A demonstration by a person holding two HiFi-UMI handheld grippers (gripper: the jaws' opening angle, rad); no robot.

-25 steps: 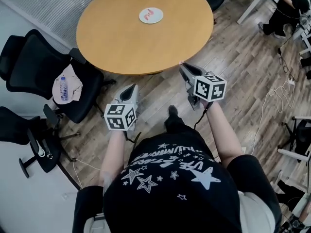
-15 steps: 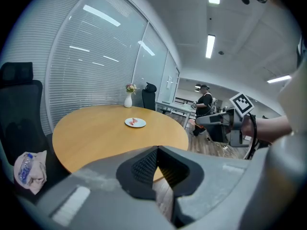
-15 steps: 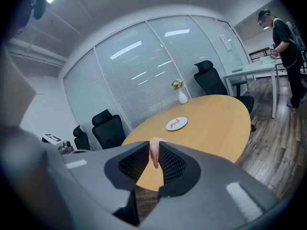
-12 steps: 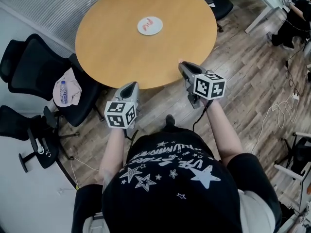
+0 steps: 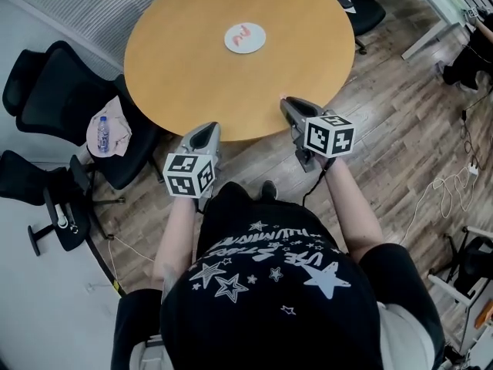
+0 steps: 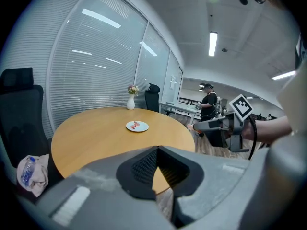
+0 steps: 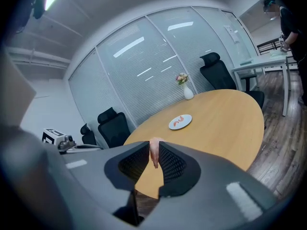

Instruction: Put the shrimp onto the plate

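Round wooden table (image 5: pixel 192 75) filling upper head view. Left gripper (image 6: pixel 157 150) hovering before near edge, jaws pressing together, empty. Right gripper (image 7: pixel 153 145) hanging beside it, jaws pinching pink shrimp (image 7: pixel 154 157). White plate (image 5: pixel 232 41) sitting far across tabletop, well apart, carrying 2 pink pieces.

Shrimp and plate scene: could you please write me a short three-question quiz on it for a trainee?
1. True or false: the right claw grips a shrimp.
2. Where is the plate? A: on the table. B: on a chair. C: on the floor.
3. Fill in: the left claw is empty and its jaws are ____.

Key: 1 true. 2 A. 3 shut.
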